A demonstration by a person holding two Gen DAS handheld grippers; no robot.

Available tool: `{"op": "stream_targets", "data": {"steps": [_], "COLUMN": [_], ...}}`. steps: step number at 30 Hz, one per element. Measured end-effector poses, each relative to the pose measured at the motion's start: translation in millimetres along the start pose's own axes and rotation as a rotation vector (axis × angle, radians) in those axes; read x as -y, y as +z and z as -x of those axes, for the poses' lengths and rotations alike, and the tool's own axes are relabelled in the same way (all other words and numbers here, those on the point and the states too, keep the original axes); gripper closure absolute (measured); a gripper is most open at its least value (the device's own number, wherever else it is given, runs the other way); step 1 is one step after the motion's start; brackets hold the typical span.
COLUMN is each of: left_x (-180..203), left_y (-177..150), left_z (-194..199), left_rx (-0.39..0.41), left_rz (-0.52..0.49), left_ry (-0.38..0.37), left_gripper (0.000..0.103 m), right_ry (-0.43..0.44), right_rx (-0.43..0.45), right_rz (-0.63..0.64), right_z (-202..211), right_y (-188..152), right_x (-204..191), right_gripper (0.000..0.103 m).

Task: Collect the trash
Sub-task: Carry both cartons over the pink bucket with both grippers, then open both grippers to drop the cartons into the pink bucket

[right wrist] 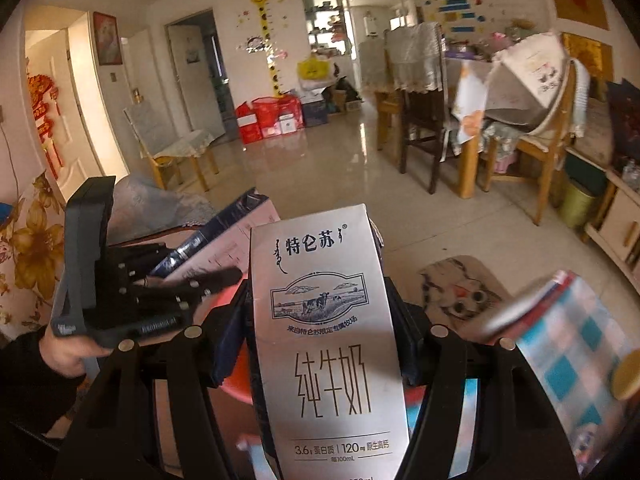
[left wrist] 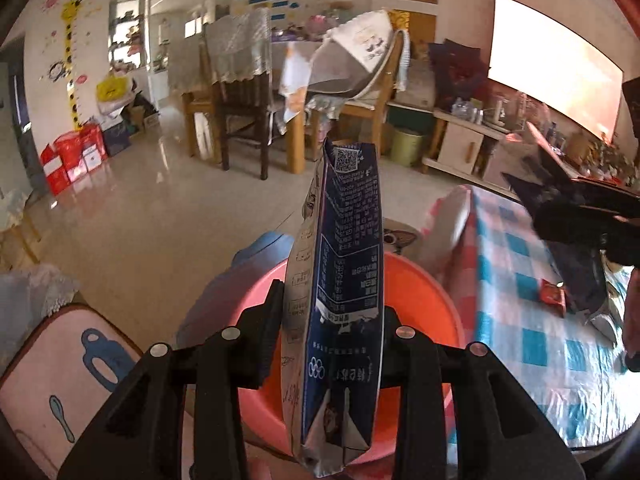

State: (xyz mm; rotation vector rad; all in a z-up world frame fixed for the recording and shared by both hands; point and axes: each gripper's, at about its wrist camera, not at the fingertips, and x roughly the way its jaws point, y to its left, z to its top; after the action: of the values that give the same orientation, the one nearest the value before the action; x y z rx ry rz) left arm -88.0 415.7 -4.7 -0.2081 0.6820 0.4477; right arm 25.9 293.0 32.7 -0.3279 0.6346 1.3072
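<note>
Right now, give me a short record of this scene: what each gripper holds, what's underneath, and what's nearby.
left gripper: jaws shut on a flattened blue milk carton, narrow side toward the camera
right gripper: jaws shut on a silver milk carton, front face toward the camera
below the cartons: red basin, rim showing beneath both cartons
beside the basin: table with checked cloth
on the cloth: small red wrapper
floor: cat-face mat
task state: both cartons gripped, neither dropped into the basin
</note>
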Motion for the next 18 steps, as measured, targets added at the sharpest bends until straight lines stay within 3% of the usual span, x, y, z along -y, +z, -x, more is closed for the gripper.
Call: {"op": "stream_targets", "data": {"steps": [6, 15, 17, 18], "left_x": [-18, -22, -24, -25], "left_y": [-8, -17, -18, -18], "left_z": [-28, -54, -58, -58], "left_rx": [-0.036, -0.081, -0.098, -0.099], "left_rz": [0.044, 0.033, 0.035, 0.037], "left_ry": [-0.01, 0.002, 0.003, 0.006], "left_gripper": [0.066, 0.064, 0.062, 0.057], "right_ry": [0.007, 0.011, 0.005, 0.005], "right_rx": [-0.019, -0.037, -0.034, -0.031], "right_rz": [-0.039, -0.085, -0.103, -0.111], "right_z": [-52, -81, -84, -81], "right_y": [7, 5, 6, 4], "right_x": [-7, 0, 5, 3], "right_gripper": [0.04, 0.039, 0.037, 0.031]}}
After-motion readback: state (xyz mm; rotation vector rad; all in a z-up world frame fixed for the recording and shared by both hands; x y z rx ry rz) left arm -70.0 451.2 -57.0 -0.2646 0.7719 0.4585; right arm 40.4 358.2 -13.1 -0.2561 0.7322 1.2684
